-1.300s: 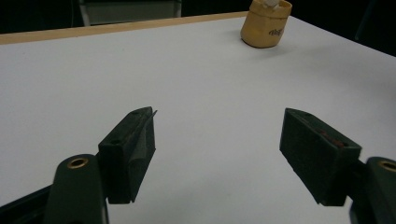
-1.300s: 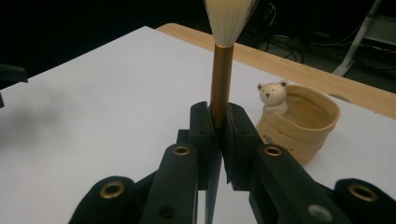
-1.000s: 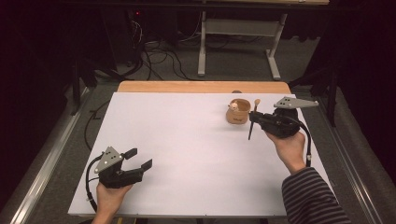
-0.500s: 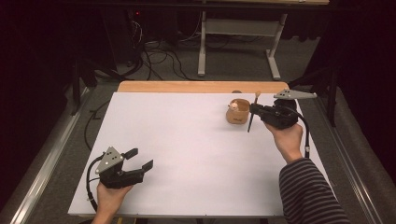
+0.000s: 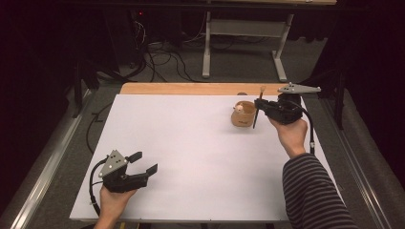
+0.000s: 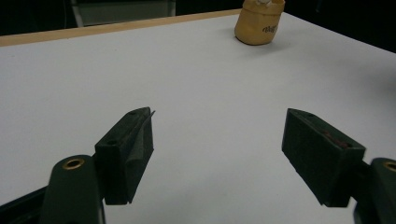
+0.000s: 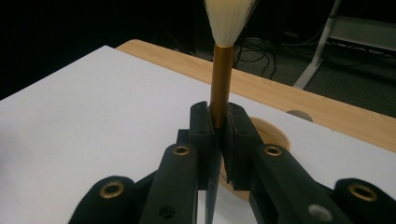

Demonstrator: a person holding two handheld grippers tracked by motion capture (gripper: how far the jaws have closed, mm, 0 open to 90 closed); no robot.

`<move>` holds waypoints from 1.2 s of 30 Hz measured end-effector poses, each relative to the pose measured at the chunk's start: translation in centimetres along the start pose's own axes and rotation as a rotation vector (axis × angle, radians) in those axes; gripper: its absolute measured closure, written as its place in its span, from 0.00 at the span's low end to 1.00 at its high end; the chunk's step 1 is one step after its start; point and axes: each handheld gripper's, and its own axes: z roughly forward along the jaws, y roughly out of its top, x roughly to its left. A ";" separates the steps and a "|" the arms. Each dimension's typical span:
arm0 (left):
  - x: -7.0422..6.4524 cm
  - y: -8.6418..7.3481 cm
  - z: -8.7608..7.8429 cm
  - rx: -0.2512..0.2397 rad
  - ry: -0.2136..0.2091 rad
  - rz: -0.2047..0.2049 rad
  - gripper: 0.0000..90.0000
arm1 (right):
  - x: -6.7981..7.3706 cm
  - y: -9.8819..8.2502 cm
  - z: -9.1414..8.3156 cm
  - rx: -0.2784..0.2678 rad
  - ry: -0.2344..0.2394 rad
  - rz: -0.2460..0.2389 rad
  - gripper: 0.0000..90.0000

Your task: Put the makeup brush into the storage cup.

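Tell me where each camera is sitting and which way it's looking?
High view: sits above the person's side, looking forward and down on the white table; both hands show, left gripper open, right gripper clamping a brush.
Left gripper view: rides the left gripper, looking across the table past its spread jaws at the tan cup.
Right gripper view: rides the right gripper, looking along shut jaws at the brush and the cup's rim.
Shared: all three show the cup and table.
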 end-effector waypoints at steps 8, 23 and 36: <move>0.0 0.0 0.0 0.003 -0.002 0.003 0.28 | -0.5 0.7 1.0 0.001 -0.029 0.006 0.95; -0.1 0.0 0.1 0.001 -0.011 0.010 0.28 | -1.3 1.8 2.6 -0.017 -0.094 0.009 0.95; -0.2 0.0 0.1 0.001 -0.010 0.015 0.28 | -1.9 1.8 3.5 -0.027 -0.120 0.006 0.95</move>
